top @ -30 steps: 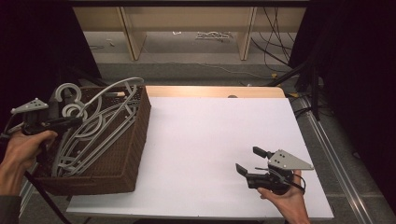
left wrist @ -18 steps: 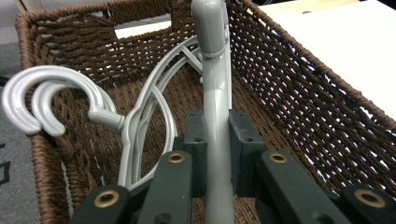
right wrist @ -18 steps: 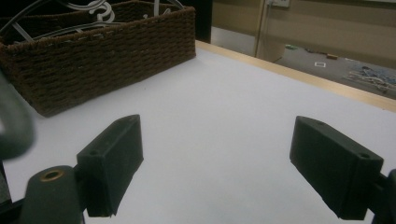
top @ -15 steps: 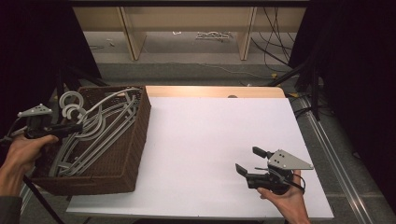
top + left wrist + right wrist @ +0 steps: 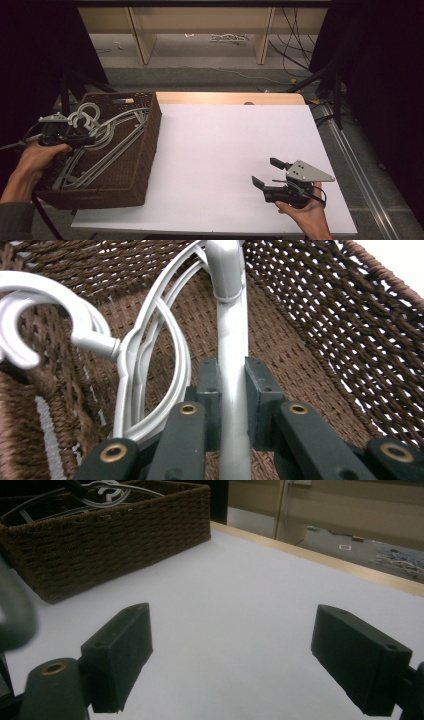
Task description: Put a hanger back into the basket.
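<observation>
Several grey plastic hangers (image 5: 107, 137) lie in a brown wicker basket (image 5: 145, 150) at the table's left side. My left gripper (image 5: 82, 141) reaches in over the basket's left rim, shut on the bar of one grey hanger (image 5: 231, 315) just below its hook. In the left gripper view, other hangers' white hooks (image 5: 55, 310) curl to the left, and my left gripper (image 5: 232, 377) pinches the bar between both pads. My right gripper (image 5: 266, 173) rests open near the table's front right, held low over the white tabletop (image 5: 225, 145). Nothing is between its jaws in the right gripper view (image 5: 232, 645).
The basket (image 5: 110, 535) stands far left in the right gripper view, with hanger hooks (image 5: 107, 491) poking above its rim. A wooden strip (image 5: 225, 98) runs along the table's far edge. Shelving legs and cables sit on the floor beyond.
My left gripper has lowered the held hanger; the bundle that stuck up over the basket's right rim now lies down inside it. The right gripper has not moved.
</observation>
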Tool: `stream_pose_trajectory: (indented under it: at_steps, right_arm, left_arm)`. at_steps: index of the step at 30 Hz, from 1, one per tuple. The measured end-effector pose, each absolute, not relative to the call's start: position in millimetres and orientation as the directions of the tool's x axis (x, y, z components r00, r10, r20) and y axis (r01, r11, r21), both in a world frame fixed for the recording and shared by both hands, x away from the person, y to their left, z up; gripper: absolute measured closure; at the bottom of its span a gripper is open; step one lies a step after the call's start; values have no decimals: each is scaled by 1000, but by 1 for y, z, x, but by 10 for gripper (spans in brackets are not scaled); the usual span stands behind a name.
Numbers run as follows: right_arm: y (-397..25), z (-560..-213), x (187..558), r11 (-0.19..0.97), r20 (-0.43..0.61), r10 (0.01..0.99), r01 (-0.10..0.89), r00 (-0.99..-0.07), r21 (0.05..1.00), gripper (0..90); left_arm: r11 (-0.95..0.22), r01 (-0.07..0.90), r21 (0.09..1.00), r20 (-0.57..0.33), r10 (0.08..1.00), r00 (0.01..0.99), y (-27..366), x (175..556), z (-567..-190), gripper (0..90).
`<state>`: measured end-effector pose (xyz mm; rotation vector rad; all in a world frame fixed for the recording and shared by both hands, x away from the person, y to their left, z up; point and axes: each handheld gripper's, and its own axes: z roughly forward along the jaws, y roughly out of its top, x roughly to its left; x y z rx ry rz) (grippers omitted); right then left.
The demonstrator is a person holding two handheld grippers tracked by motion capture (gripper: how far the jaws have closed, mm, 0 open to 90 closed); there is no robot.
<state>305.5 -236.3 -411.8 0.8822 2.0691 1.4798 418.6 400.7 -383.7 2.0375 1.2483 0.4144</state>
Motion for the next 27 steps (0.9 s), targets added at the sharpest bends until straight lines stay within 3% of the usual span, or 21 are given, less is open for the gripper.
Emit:
stream_pose_trajectory:
  at_steps: [15, 17, 19, 27]
  right_arm:
    - [-237, -412, 305, 237, 7, 718, 253, -696, 938, 175]
    - [-237, -412, 306, 236, 7, 718, 253, -696, 938, 175]
    - [-237, -412, 306, 237, 6, 718, 252, -696, 938, 175]
    - [-237, -412, 306, 231, 11, 718, 252, -696, 940, 174]
  left_arm:
    - [-222, 739, 636, -16, 954, 300, 406, 428, -399, 624]
    - [-197, 740, 644, -14, 963, 269, 409, 426, -399, 562]
    - [-197, 727, 658, -16, 961, 275, 411, 423, -397, 565]
    - [-159, 675, 721, -42, 961, 272, 410, 410, -382, 435]
